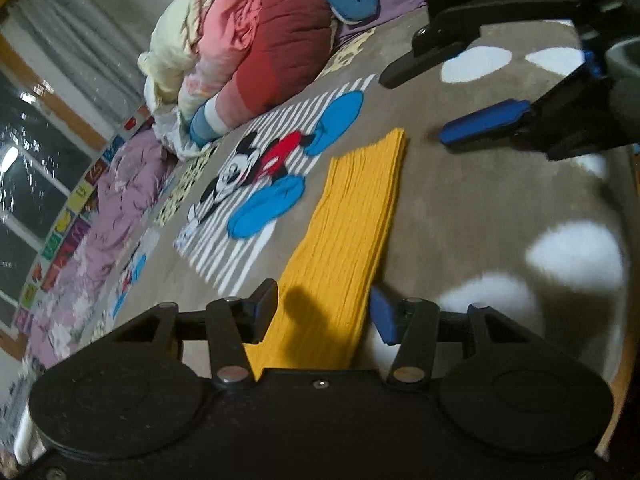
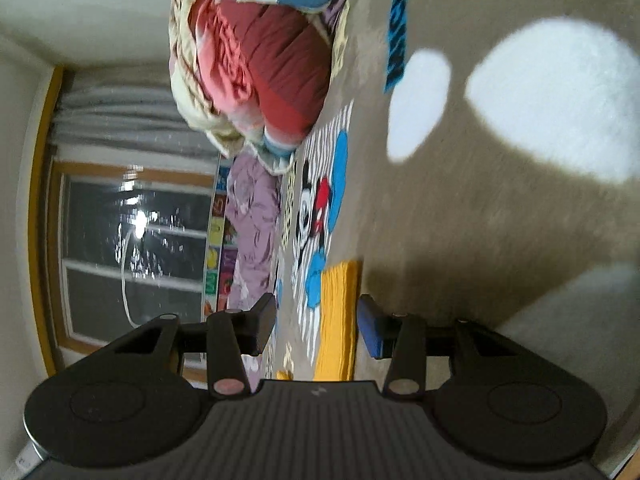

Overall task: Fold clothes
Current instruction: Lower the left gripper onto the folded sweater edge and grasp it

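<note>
A yellow ribbed cloth (image 1: 348, 232) lies folded into a long narrow strip on the brown blanket (image 1: 480, 208). My left gripper (image 1: 324, 316) is open, with its fingers either side of the strip's near end and above it. My right gripper (image 1: 452, 100) shows at the top right of the left wrist view, open and empty, hovering beyond the strip's far end. In the right wrist view the right gripper (image 2: 316, 324) is open, and the yellow cloth (image 2: 338, 320) lies below and between its fingers.
The blanket carries a Mickey Mouse print (image 1: 256, 168) left of the cloth and white spots (image 1: 576, 256) on the right. A heap of red, pink and cream bedding (image 1: 248, 52) and a lilac quilt (image 1: 120, 208) lie to the left. A window (image 2: 136, 256) stands beyond.
</note>
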The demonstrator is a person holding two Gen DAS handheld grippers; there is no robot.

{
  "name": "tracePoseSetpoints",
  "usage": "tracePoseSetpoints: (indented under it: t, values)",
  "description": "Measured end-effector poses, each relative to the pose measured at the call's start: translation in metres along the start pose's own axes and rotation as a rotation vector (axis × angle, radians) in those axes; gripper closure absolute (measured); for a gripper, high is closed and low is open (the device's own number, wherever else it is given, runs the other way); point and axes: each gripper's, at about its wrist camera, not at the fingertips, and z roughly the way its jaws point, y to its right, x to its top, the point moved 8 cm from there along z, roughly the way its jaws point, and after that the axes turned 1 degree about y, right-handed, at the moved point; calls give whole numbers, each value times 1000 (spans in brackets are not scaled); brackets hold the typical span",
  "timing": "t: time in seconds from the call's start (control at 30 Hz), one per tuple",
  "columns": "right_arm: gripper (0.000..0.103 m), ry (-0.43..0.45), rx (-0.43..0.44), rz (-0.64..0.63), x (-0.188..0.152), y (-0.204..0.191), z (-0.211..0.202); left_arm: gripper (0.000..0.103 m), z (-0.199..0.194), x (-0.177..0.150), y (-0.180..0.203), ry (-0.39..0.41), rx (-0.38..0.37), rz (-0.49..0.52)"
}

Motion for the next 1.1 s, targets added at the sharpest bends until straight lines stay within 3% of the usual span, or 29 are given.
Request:
tracePoseSetpoints:
  t: [0.3, 0.4, 0.43, 0.6, 0.9, 1.0, 1.1]
  values:
    - [58, 79, -10, 32, 18, 9, -13, 68, 27, 34, 14, 5, 12, 52]
    - [59, 94, -7, 37, 22, 10, -14, 91, 33, 42, 17, -1, 4, 60]
    - [59, 98, -6, 36, 22, 11, -15, 93, 34, 44, 17, -6, 3, 57]
    - [57, 90, 5, 12, 21, 8, -18, 95, 20, 47, -15, 1, -25, -118]
    - [50, -201, 114, -414, -62, -53, 8, 95, -28, 28, -119, 76, -190, -604]
    - [40, -300, 151, -558, -90, -72, 15, 95, -45, 12, -150, 100, -209, -709]
    - [40, -394, 166, -737, -122, -88, 21, 95, -64, -8, -178, 124, -223, -817]
